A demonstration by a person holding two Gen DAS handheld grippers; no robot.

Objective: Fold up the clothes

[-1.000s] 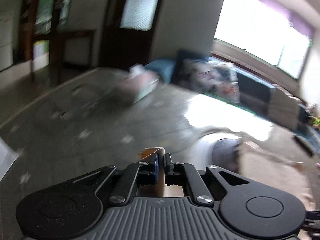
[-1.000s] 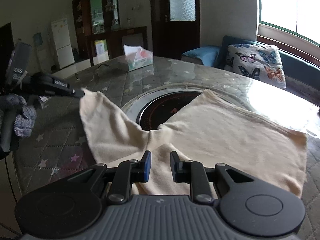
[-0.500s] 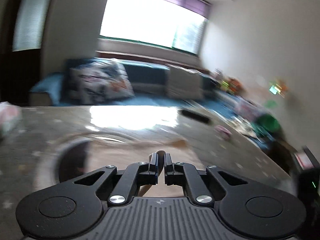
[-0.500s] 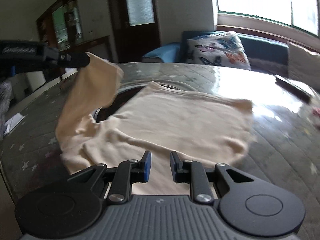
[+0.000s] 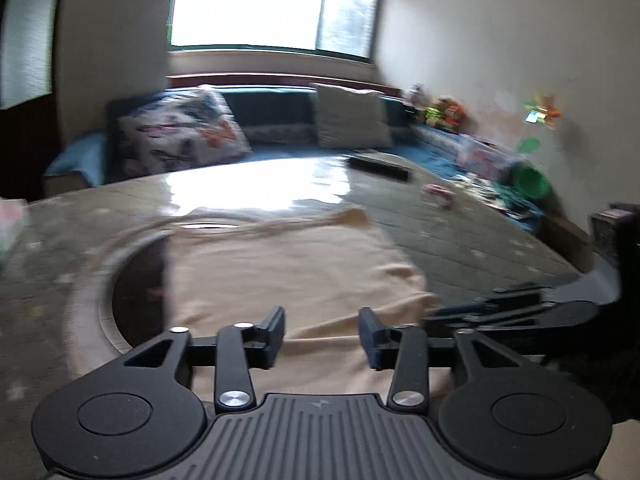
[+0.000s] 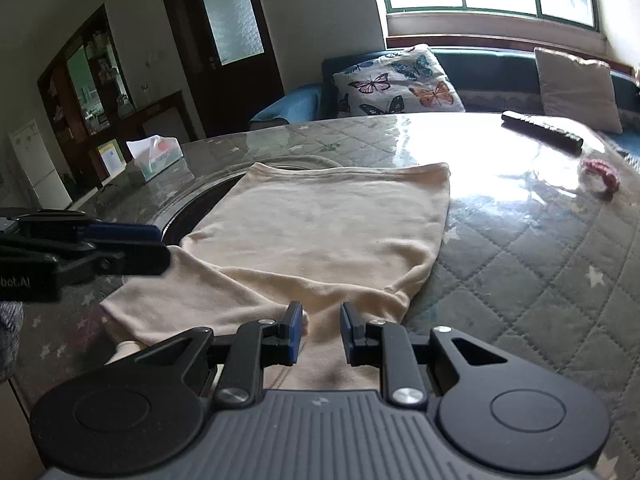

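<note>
A cream garment (image 6: 320, 240) lies on the round table, its left part folded over the body; it also shows in the left wrist view (image 5: 288, 272). My left gripper (image 5: 322, 334) is open and empty just above the garment's near edge; it also shows at the left of the right wrist view (image 6: 152, 246). My right gripper (image 6: 322, 332) is open over the garment's near hem, with nothing between its jaws. It shows at the right of the left wrist view (image 5: 480, 312).
The table (image 6: 540, 264) has a quilted grey cover and a dark round inset (image 5: 136, 300) under the garment. A tissue box (image 6: 154, 158) stands far left, a black remote (image 6: 542, 131) far right, a pink item (image 6: 600, 174) near it. A sofa with cushions lies beyond.
My left gripper carried the sleeve up and over to the right, laid it on the garment's body and opened. My right gripper stayed open near the hem.
</note>
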